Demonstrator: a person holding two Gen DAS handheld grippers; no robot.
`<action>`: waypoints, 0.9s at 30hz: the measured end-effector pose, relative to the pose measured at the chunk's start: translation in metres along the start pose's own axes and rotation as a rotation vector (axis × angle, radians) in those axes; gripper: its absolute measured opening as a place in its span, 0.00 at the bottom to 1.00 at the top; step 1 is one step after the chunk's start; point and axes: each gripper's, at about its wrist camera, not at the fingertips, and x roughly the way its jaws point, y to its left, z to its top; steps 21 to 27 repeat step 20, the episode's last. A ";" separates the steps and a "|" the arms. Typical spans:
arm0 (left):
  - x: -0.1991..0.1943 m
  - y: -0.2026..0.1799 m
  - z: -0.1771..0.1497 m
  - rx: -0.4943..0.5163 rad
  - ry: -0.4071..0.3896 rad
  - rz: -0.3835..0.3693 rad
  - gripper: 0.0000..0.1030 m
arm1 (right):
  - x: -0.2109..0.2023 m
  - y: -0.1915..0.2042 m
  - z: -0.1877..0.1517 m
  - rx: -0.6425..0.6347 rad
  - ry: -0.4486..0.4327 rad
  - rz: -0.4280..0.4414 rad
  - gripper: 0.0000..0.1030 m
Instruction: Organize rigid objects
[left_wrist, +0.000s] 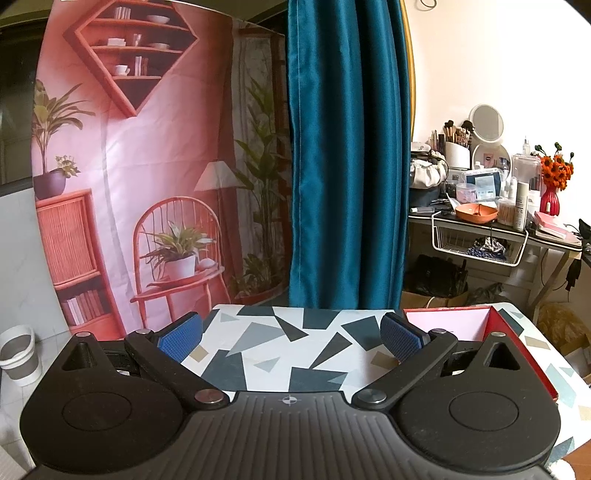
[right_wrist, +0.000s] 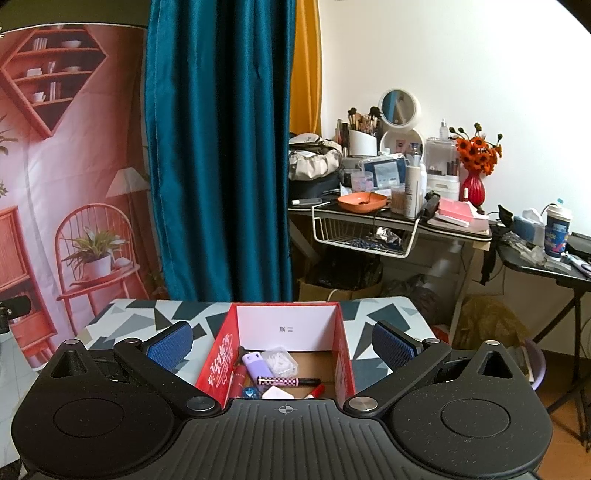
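only the right tongs (right_wrist: 282, 341), released like the left tongs (left_wrist: 291, 338), show the red box's (right_wrist: 345, 354) contents.

Open red box (right_wrist: 343, 354) holds pens, perhaps clips.

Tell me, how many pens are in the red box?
2. A checkered pink-and-black pen lies across the middle of the red box, and a red pen lies just in front of it. More may hide behind the right gripper.
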 end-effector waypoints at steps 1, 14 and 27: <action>0.000 0.001 0.000 0.001 0.001 -0.001 1.00 | 0.000 0.000 0.000 0.000 0.000 0.000 1.00; 0.002 0.004 0.000 0.016 0.010 -0.011 1.00 | 0.000 0.000 -0.001 0.000 0.000 0.000 1.00; 0.003 0.004 0.000 0.022 0.014 -0.016 1.00 | -0.001 -0.002 -0.001 0.001 0.001 -0.001 1.00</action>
